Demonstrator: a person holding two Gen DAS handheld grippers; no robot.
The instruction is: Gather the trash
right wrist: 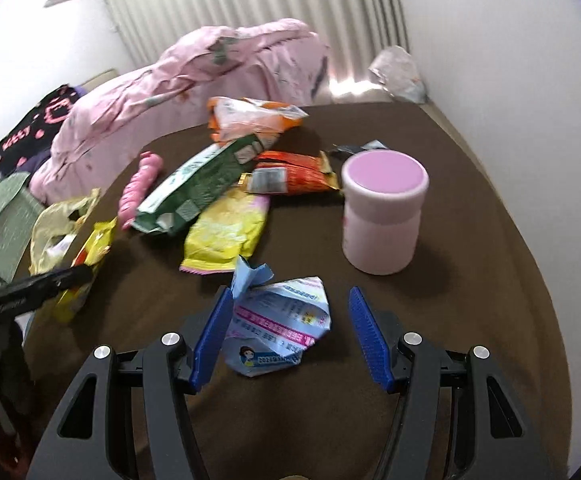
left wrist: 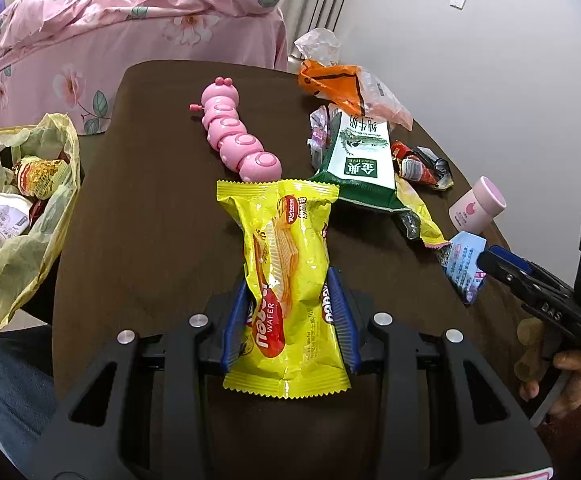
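Observation:
My left gripper (left wrist: 288, 284) is shut on a yellow wafer packet (left wrist: 286, 240), gripping it by its lower half above the brown table (left wrist: 150, 208). In the right wrist view the same packet (right wrist: 90, 256) shows at the left edge. A crumpled light blue wrapper (right wrist: 278, 320) lies on the table between the fingers of my right gripper (right wrist: 290, 294), which stands open; the pads do not press on it. From the left wrist view, the right gripper (left wrist: 486, 260) sits at the blue wrapper (left wrist: 460, 260). A yellowish trash bag (left wrist: 22, 248) with wrappers inside hangs off the table's left side.
A pink caterpillar toy (left wrist: 236, 136), a green and white carton (left wrist: 364, 160), an orange bag (left wrist: 338, 84), a red wrapper (left wrist: 418, 164) and a flat yellow wrapper (right wrist: 226, 232) crowd the far table. A pink jar (right wrist: 382, 216) stands right of the blue wrapper. A pink-covered bed (left wrist: 90, 32) lies behind.

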